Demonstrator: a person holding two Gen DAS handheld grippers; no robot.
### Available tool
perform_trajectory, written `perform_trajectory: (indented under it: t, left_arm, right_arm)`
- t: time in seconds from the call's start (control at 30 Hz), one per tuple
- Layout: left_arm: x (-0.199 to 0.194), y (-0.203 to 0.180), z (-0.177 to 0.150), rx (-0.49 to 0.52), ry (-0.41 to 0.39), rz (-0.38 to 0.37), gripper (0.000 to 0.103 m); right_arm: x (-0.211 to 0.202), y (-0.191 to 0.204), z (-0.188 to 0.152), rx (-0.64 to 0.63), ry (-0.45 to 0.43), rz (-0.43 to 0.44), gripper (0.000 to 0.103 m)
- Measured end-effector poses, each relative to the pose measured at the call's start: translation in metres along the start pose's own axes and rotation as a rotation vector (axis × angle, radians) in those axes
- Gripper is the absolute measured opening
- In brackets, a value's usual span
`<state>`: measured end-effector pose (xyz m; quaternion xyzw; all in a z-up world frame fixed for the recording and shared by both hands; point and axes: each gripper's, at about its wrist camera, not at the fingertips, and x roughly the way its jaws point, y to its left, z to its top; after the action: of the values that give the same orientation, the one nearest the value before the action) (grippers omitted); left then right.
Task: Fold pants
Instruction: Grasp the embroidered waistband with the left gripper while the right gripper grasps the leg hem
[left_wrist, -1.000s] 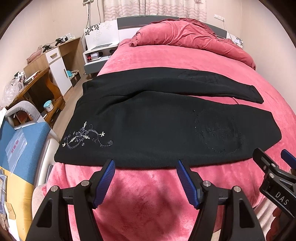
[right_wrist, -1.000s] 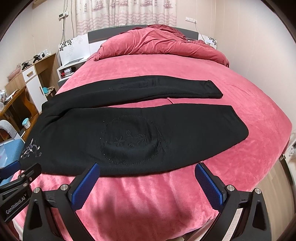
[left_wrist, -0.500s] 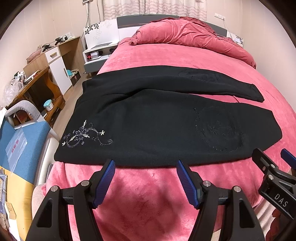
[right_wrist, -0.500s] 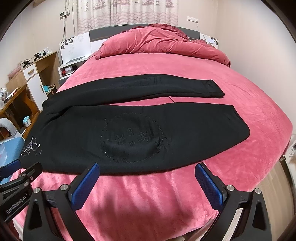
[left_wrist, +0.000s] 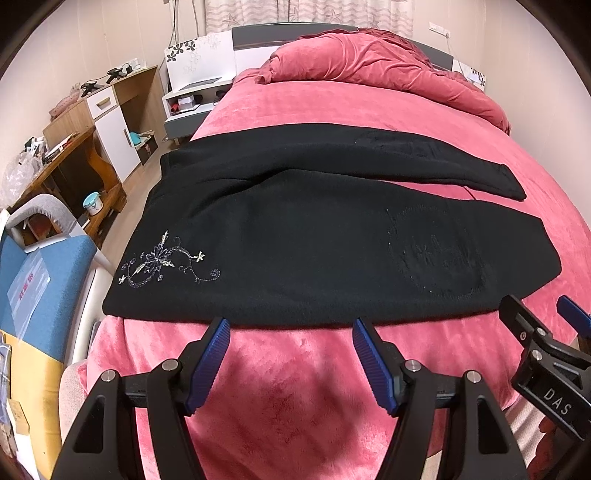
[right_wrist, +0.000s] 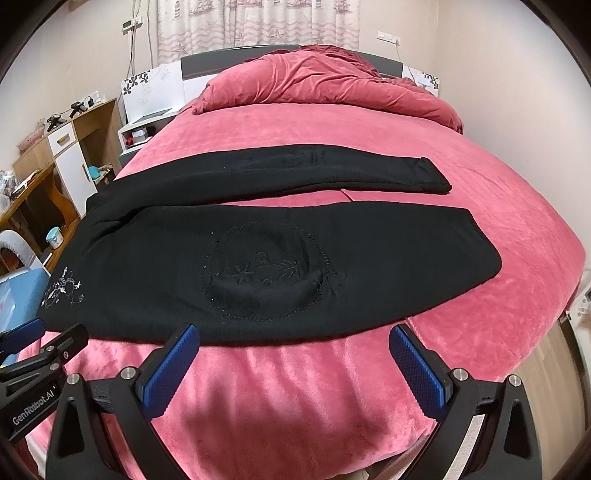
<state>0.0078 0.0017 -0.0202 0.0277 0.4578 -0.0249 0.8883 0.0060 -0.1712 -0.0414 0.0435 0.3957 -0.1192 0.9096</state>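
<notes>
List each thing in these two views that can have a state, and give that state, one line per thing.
pants: unfolded, spread flat across the bed, legs apart.
left gripper: open, empty, short of the pants' near edge.
right gripper: open, empty, at the pants' near edge.
duvet: bunched up at the headboard.
white cabinet door: closed.

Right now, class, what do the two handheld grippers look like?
Both the left gripper and right gripper have black angular frames, silver bolts and ribbed blue pads lining their jaws. White lettering marks their sides: "GenRobot.AI" on the left, "DAS" on the right.
</notes>
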Motion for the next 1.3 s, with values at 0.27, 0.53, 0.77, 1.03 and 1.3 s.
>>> perform_trajectory:
  t: [0.27, 0.53, 0.77, 1.03, 1.3]
  left_arm:
    - [0.003, 0.001, -0.001, -0.008, 0.013, -0.001, 0.070]
    - [0.013, 0.011, 0.000, -0.045, 0.072, -0.086, 0.070]
    - [0.034, 0.042, 0.000, -0.173, 0.153, -0.228, 0.070]
    - [0.061, 0.096, -0.007, -0.363, 0.184, -0.292, 0.070]
    - [0.078, 0.146, -0.014, -0.622, 0.085, -0.319, 0.068]
  right_arm:
    - [0.001, -0.001, -0.001, 0.004, 0.004, -0.001, 0.103]
    - [0.005, -0.006, 0.001, 0.000, 0.006, 0.019, 0.103]
    - [0.015, -0.036, 0.005, 0.036, 0.013, 0.011, 0.103]
    - [0.044, -0.103, 0.005, 0.111, 0.083, 0.073, 0.103]
    - [0.068, -0.187, 0.007, 0.336, 0.099, 0.121, 0.103]
